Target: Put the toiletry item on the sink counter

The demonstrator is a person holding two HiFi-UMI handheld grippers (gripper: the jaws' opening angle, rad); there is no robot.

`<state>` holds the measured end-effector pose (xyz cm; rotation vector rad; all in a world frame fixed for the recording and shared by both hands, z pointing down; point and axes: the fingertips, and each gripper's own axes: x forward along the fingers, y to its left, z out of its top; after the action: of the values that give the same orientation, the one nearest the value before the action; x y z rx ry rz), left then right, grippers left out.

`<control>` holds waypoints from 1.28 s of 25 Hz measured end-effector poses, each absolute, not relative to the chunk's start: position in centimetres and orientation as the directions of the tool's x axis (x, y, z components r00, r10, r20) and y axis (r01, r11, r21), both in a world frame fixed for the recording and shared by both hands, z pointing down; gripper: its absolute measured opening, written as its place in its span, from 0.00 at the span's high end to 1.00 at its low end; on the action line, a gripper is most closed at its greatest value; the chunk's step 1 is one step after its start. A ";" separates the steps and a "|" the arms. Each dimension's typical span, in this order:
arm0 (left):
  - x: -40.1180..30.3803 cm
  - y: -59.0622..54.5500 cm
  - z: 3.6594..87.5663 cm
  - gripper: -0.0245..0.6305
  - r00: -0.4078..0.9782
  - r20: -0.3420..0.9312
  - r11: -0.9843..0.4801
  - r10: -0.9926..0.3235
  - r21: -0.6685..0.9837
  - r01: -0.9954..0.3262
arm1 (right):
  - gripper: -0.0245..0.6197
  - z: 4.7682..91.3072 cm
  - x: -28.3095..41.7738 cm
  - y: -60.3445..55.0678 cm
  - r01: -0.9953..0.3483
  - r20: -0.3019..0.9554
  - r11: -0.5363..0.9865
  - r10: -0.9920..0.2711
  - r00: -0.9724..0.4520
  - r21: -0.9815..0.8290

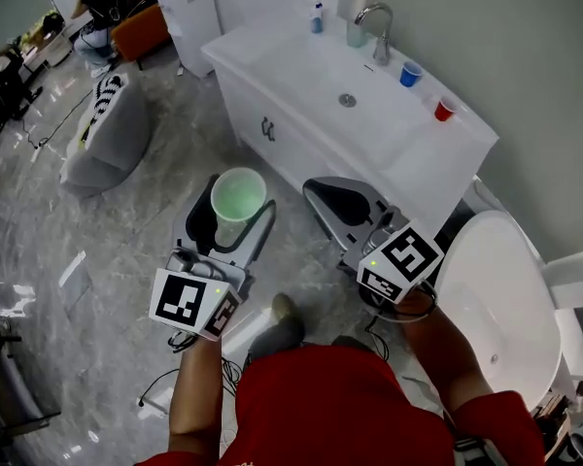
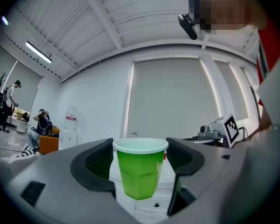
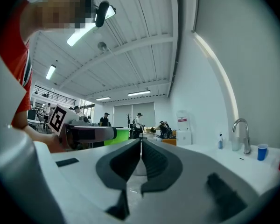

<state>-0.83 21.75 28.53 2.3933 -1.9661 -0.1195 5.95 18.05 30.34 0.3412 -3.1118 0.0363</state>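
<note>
- The sink counter (image 1: 423,151) stands ahead across open floor, so the delivery is not yet made.
- The left claw (image 1: 235,210) clamps the sides of a green plastic cup (image 2: 139,171) and holds it upright, probably for a level set-down.
- The right claw (image 3: 141,146) is closed on nothing, idle alongside.

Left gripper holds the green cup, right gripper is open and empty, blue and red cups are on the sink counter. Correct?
One error: the right gripper is shut, not open. The right gripper view shows its jaws together with nothing between them. The rest stands: the left gripper holds the green cup, and the blue cup and red cup are on the sink counter.
</note>
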 end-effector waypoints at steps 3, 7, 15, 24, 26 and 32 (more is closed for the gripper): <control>-3.1 19.5 28.2 0.42 0.222 -0.039 -0.224 -0.974 0.080 -0.971 | 0.91 29.9 3.6 15.8 -0.241 0.018 0.970 -0.241 -0.970 -0.014; -5.6 17.1 28.1 0.42 0.256 -0.040 -0.258 -0.966 0.077 -0.963 | 0.91 29.7 1.2 13.7 -0.267 0.028 0.964 -0.266 -0.963 -0.002; -9.9 12.8 28.7 0.42 0.292 -0.011 -0.292 -0.956 0.101 -0.951 | 0.91 30.4 -2.3 10.0 -0.306 0.063 0.952 -0.305 -0.950 -0.013; -13.1 7.7 29.5 0.42 0.288 -0.011 -0.288 -0.957 0.108 -0.952 | 0.91 30.8 -5.6 4.2 -0.304 0.051 0.953 -0.304 -0.951 -0.005; -14.0 6.1 29.7 0.42 0.284 -0.013 -0.284 -0.959 0.111 -0.952 | 0.91 30.8 -6.5 2.5 -0.301 0.049 0.954 -0.301 -0.952 0.000; -16.1 0.2 30.1 0.42 0.280 0.000 -0.279 -0.960 0.106 -0.954 | 0.91 31.3 -8.4 -3.2 -0.304 0.051 0.953 -0.303 -0.952 -0.004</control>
<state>-16.07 0.18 30.06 2.4440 -1.8323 -0.0975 -8.35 -3.24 31.34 0.4752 -3.0546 0.0188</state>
